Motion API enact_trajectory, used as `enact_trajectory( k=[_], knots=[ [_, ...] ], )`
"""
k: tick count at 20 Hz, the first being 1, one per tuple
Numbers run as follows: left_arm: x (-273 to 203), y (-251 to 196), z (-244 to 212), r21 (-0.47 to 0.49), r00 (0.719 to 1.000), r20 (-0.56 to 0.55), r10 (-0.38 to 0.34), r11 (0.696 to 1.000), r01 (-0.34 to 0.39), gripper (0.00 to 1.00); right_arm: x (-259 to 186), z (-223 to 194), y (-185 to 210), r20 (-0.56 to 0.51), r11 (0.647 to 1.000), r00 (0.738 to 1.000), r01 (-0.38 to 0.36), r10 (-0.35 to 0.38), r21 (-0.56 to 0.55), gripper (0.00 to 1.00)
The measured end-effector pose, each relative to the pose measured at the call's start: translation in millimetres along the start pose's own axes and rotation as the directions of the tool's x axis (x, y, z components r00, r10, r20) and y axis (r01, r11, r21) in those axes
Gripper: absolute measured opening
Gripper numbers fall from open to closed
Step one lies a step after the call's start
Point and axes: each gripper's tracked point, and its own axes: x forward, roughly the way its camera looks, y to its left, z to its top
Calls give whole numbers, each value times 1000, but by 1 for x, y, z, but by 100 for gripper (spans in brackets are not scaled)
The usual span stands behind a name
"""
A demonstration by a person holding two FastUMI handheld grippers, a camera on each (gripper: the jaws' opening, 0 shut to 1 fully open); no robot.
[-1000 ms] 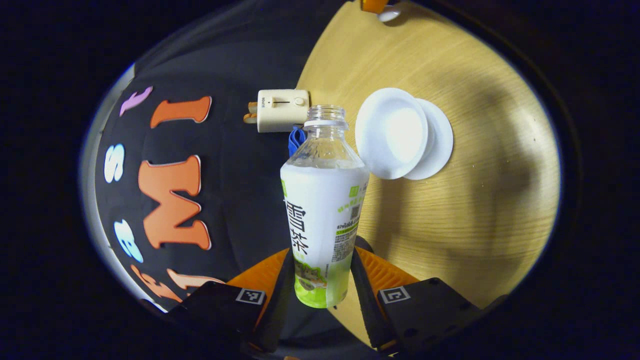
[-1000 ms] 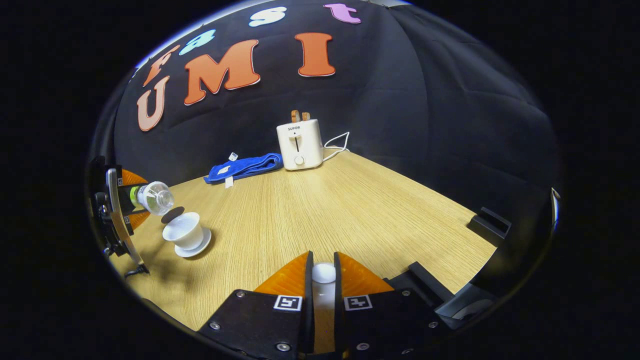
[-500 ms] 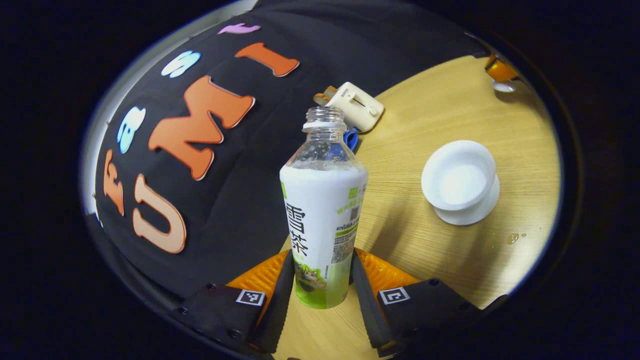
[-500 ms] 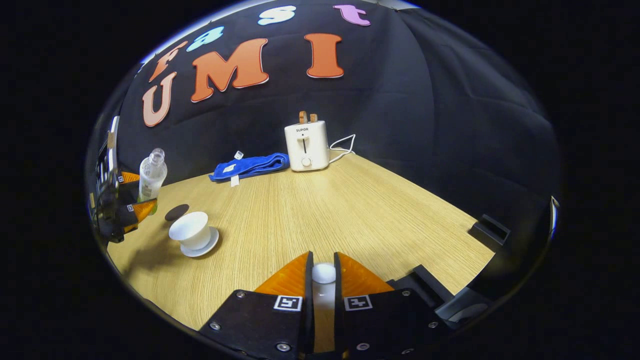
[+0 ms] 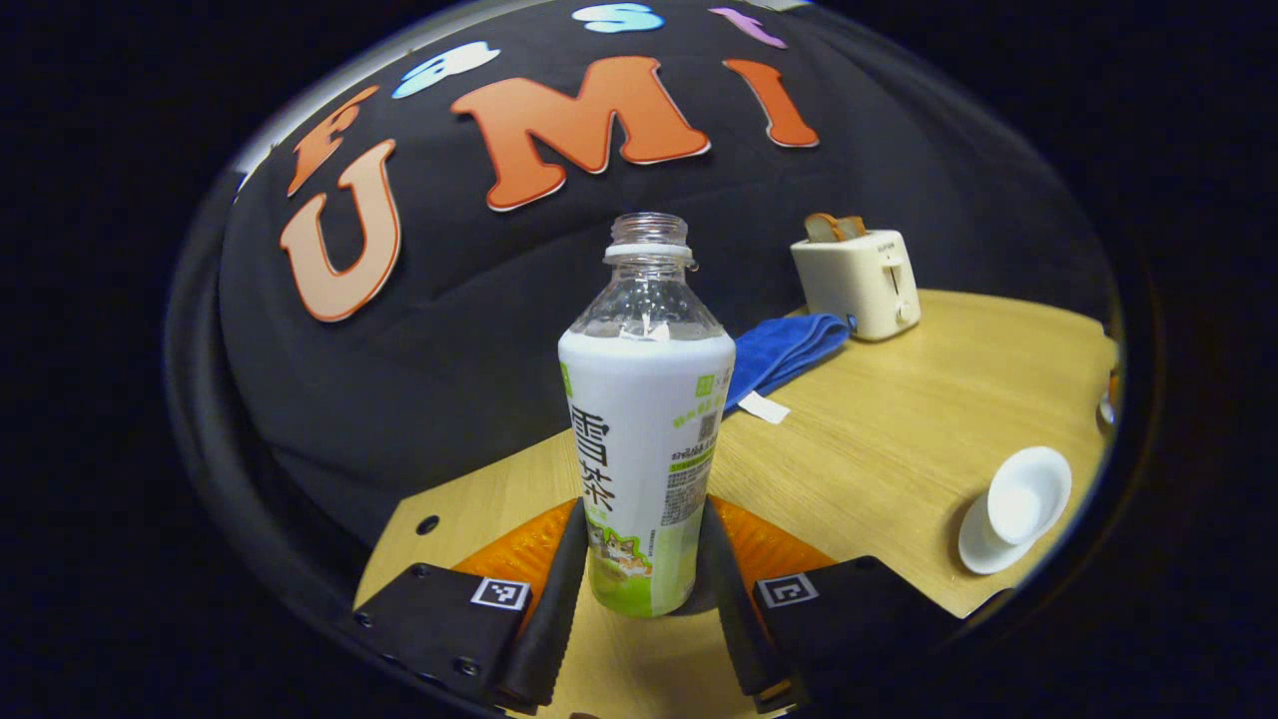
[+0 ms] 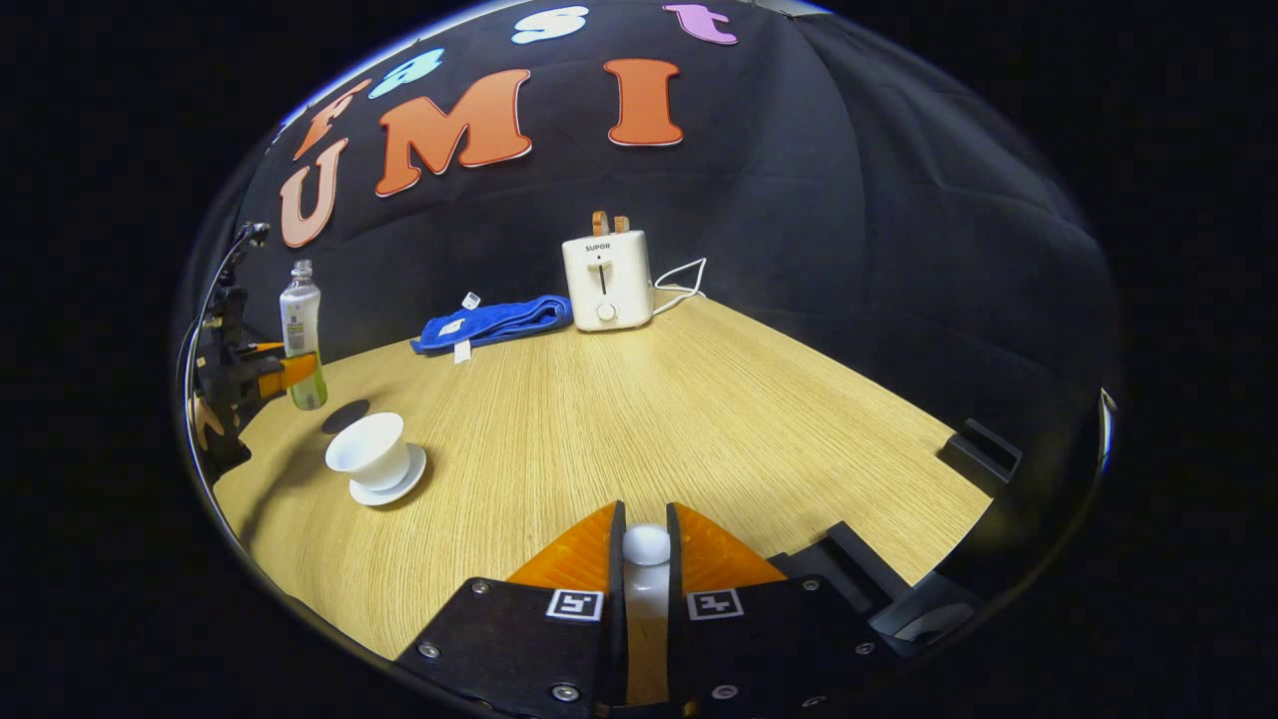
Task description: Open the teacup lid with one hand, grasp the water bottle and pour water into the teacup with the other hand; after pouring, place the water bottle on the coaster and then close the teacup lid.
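Two tools are mine, one in each hand. My left tool (image 5: 639, 559) pinches the water bottle (image 5: 644, 419) low on its labelled body, a finger pressed on either side; the bottle stands upright, uncapped, its clear neck against the booth's wall. In the right gripper view that left tool (image 6: 262, 374) sits at the far left edge of the worktop (image 6: 649, 399), the bottle (image 6: 300, 340) upright and just left of the dark round coaster (image 6: 346, 415), whether it touches the worktop I cannot tell. Just near-right of the coaster stands the white teacup (image 6: 367, 454) on its saucer (image 6: 391, 489), open on top. In the left gripper view the teacup (image 5: 1028, 494) lies low at the right edge. Farther right, at the back of the worktop, a folded blue towel (image 6: 494, 322) lies beside a cream toaster (image 6: 606, 282) with toast in its slots and a white cord (image 6: 679, 280) trailing right. My right tool (image 6: 646, 569) hangs near the worktop's near edge, its fingers pressed on the white knob of the teacup lid (image 6: 646, 547).
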Motion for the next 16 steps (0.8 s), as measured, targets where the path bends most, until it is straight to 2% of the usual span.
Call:
enact_trajectory(
  k=[2, 3, 7, 10, 16],
  knots=[
    [1, 1, 1, -55, 1000, 16, 12, 998, -11, 68, 4, -1, -4, -6, 1000, 1000, 7, -7, 4, 16],
    [1, 0, 0, -76, 1000, 23, 15, 997, -13, 66, 5, -1, -4, -8, 1000, 1000, 9, -9, 7, 16],
    [9, -5, -12, -182, 1000, 16, -17, 983, 20, 68, 9, -1, -4, -14, 1000, 1000, 6, -6, 17, 16],
    [12, -9, -27, -217, 1000, -12, -20, 976, 17, 67, 9, -1, -3, -14, 1000, 1000, 7, -7, 11, 16],
    [11, -7, -26, -291, 999, 27, -20, 956, 27, 67, 10, -1, -1, -13, 1000, 1000, 8, -8, 4, 16]
  ],
)
